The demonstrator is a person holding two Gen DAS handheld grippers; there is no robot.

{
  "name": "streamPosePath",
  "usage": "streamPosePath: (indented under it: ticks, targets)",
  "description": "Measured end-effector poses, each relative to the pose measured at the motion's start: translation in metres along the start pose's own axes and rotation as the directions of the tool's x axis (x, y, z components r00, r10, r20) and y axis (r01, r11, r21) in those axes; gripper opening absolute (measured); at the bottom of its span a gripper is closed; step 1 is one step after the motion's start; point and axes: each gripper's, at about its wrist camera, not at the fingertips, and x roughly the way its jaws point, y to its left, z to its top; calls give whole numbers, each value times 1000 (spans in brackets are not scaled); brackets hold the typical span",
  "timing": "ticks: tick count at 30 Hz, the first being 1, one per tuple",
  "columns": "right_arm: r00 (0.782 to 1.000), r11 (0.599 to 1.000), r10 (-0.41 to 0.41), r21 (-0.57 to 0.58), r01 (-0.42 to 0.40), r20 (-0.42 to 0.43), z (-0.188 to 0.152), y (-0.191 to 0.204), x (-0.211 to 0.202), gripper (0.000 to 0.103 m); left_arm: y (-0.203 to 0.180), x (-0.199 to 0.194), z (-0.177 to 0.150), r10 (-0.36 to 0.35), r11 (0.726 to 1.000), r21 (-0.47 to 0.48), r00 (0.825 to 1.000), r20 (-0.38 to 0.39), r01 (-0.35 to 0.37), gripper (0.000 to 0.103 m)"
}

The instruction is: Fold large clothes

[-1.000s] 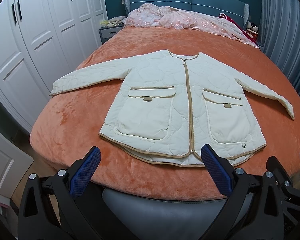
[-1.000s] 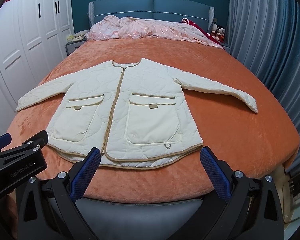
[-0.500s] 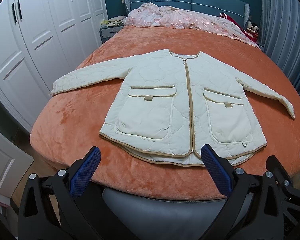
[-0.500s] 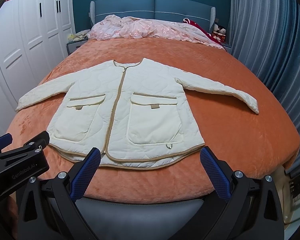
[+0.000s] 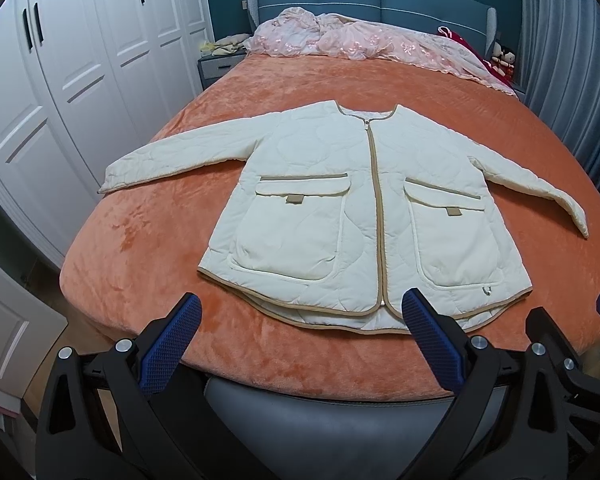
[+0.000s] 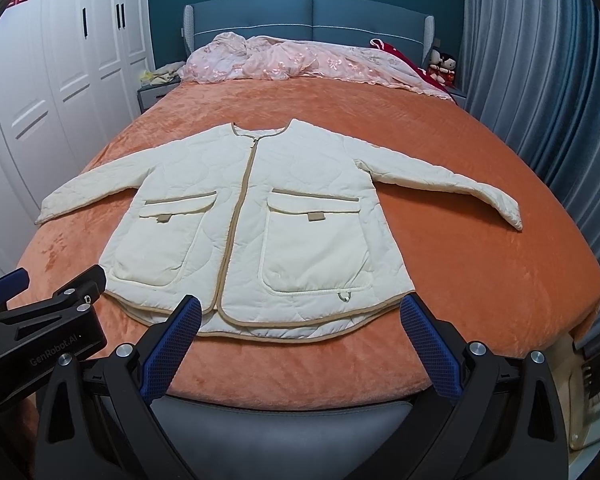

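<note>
Bulk is posing the main risk: the quilted cream jacket (image 5: 364,216) is lying flat, zipped, sleeves outspread on the orange bedspread (image 5: 140,240), while left gripper (image 5: 304,344) and right gripper (image 6: 300,344) are hovering apart, empty. Thick padding may be springing folds back open.

The quilted jacket (image 5: 360,216) is matt cream cloth stitched in wavy lines, edged with smooth tan binding, and it lies on a plush orange blanket (image 5: 148,240) whose nap shows brushed streaks. At the far end a pink coverlet (image 6: 300,62) of thin cloth glints with a sheen before the padded blue headboard (image 6: 308,14). The wardrobe doors (image 5: 80,40) on the left are smooth, satin white, and the fingertips (image 6: 172,352) of the right gripper (image 6: 300,350) carry blue pads with a fine knobbly texture on matt black plastic arms with bright metal screws.
</note>
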Motion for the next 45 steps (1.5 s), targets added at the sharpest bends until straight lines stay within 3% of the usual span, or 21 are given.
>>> streamPosePath:
  ticks: [30,40,45]
  targets:
    - [1000,1000,11,-5,-11,-16,1,6,13,98,-1,4,9,6,1000,-5,1000,-23,-6,98]
    - [996,997,74,8,-74,-56,10,-1,50,98,-4,34,22,16,1000,-13,998,-62,-17,98]
    - [993,992,100,87,-94,-64,27,-34,83,98,-3,58,38,9,999,-30,997,-71,-11,98]
